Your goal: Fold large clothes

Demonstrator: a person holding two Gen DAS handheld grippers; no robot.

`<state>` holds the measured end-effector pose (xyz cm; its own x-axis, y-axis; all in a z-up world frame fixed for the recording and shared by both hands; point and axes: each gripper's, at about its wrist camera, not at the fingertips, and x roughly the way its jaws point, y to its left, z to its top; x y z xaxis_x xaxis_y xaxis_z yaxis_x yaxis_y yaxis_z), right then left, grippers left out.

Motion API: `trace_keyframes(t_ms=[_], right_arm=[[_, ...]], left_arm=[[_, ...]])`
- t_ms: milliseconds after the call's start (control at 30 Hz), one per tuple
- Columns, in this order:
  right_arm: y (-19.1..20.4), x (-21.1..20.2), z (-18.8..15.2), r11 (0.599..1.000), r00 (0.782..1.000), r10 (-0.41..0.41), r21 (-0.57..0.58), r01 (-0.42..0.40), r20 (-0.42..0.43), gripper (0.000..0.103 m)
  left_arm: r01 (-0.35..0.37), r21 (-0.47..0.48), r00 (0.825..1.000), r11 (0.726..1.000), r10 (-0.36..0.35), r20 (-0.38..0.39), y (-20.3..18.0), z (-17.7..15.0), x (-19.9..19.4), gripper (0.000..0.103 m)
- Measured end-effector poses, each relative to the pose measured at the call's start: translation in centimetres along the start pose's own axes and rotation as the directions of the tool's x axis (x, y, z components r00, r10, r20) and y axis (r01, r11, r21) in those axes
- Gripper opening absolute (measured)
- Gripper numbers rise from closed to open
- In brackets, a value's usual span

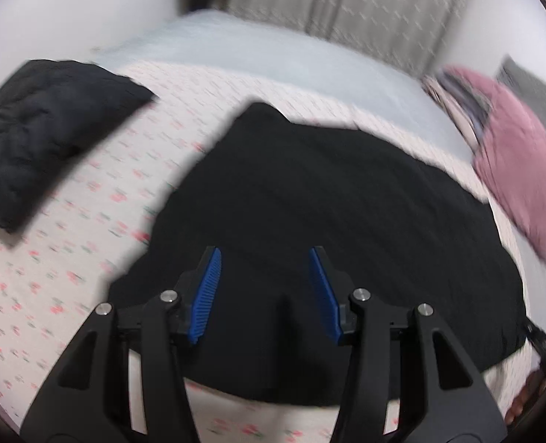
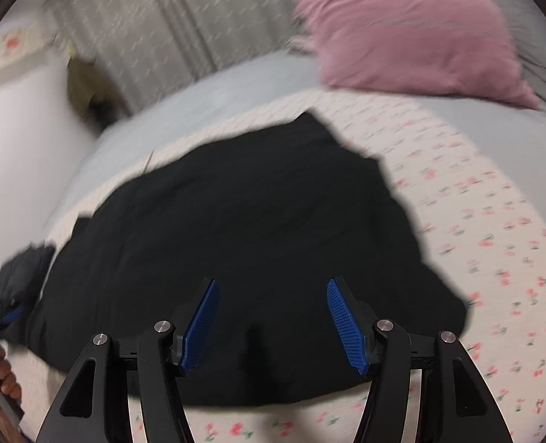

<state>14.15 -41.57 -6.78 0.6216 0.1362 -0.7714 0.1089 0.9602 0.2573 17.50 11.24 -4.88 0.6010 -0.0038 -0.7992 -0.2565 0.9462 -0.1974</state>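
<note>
we hover our left gripper (image 1: 265,291) and right gripper (image 2: 273,325), both wide and empty, above the large black cloth garment (image 1: 328,214) on the floral bedsheet (image 1: 70,258), judging a near-hem pinch comes next.

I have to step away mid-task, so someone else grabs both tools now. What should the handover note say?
Left tool: open, holding nothing, over the near part of the black garment.
Right tool: open, holding nothing, over the same garment.
The garment lies spread on the floral sheet, looking partly folded; blur hides details.
A folded dark quilted item lies on the sheet to the garment's left; a pink pillow sits at the far right.
Done: possibly a first fold.
Left: grip an edge and finish folding.
</note>
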Motion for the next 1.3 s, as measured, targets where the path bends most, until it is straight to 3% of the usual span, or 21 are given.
trace_keyframes(t_ms=[67,133,233,333,467,567,667,800,867,933,1033,1133,1300], right_arm=[[0.8,0.8,-0.4,0.998,0.998,-0.055,-0.042,0.054,-0.024,0.062],[1.0,1.8,-0.7,0.994,0.995,-0.088,-0.069,0.084,-0.056,0.062],[0.5,4.2,-1.7,0.993,0.989,-0.09,-0.087,0.08,-0.119,0.063],[1.0,5.1,-2.1,0.986,0.984,-0.123,-0.132,0.106,-0.126,0.063],[0.7,4.5,-1.9,0.988,0.987,-0.109,-0.121,0.094,-0.121,0.063],[0.4,2.2,-1.2,0.992,0.995,-0.093,-0.087,0.089,-0.043,0.063],[0.0,0.1,-0.5,0.998,0.997,-0.06,-0.018,0.061,0.042,0.063],[-0.1,0.5,-0.5,0.999,0.999,-0.037,-0.005,0.037,0.021,0.063],[-0.2,1.0,-0.7,0.998,0.998,-0.061,-0.024,0.061,0.007,0.063],[-0.3,1.3,-0.8,0.997,0.998,-0.066,-0.031,0.066,-0.01,0.063],[-0.4,2.9,-1.0,0.997,0.994,-0.071,-0.015,0.07,-0.077,0.064],[-0.1,3.4,-1.1,0.996,0.993,-0.088,-0.034,0.085,-0.083,0.064],[-1.1,1.9,-0.3,0.997,1.0,0.007,0.073,-0.005,-0.031,0.064]], left_arm=[[0.019,0.013,0.997,1.0,-0.018,-0.079,-1.0,-0.8,2.0,0.051],[-0.014,0.004,0.989,1.0,0.014,-0.147,-1.3,-1.7,4.8,0.051],[-0.078,0.061,0.99,0.995,0.084,-0.113,-2.5,-1.7,5.3,0.051],[-0.116,0.091,0.987,0.989,0.125,-0.101,-3.2,-1.6,5.0,0.051],[-0.095,0.045,0.991,0.994,0.099,-0.095,-2.4,-1.1,3.8,0.051],[-0.024,0.051,0.999,0.998,0.026,-0.044,-3.4,-1.0,1.7,0.051],[0.072,0.16,0.997,0.985,-0.067,-0.034,-7.7,-2.6,-0.1,0.052],[0.189,0.336,0.981,0.923,-0.162,-0.105,-14.3,-5.8,-0.1,0.054],[0.192,0.369,0.98,0.91,-0.154,-0.13,-15.9,-6.8,0.8,0.054],[0.134,0.408,0.987,0.903,-0.087,-0.132,-17.1,-7.9,2.7,0.056],[0.121,0.412,0.989,0.903,-0.073,-0.13,-17.9,-8.1,3.0,0.058],[0.149,0.378,0.982,0.914,-0.093,-0.164,-17.1,-7.0,2.6,0.058],[0.106,0.366,0.992,0.924,-0.075,-0.099,-16.8,-3.6,2.0,0.058]])
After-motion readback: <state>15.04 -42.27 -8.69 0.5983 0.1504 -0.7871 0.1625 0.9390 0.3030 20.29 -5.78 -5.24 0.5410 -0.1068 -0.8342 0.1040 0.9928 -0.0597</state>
